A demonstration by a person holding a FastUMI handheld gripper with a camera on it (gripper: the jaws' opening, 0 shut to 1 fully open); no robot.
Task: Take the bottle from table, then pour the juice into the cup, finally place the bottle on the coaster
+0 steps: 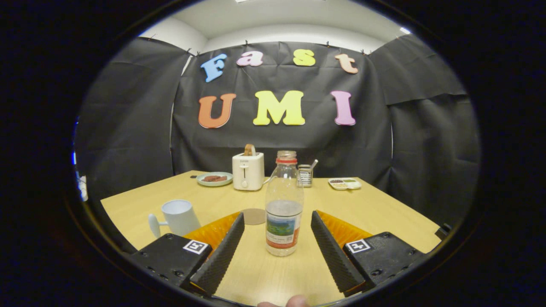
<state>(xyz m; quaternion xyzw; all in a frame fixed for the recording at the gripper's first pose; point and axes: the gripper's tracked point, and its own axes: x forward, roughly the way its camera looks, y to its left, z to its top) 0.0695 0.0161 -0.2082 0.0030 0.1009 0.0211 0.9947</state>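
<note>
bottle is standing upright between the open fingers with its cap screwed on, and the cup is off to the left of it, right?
Not quite: the bottle has no cap; the gripper view shows its mouth open above the red neck ring. The rest holds: it stands upright on the table between the fingers of the open gripper, untouched, and the cup sits to its left.

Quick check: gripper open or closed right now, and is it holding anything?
Gripper: open, holding nothing; the bottle stands upright between its fingers, untouched.
</note>
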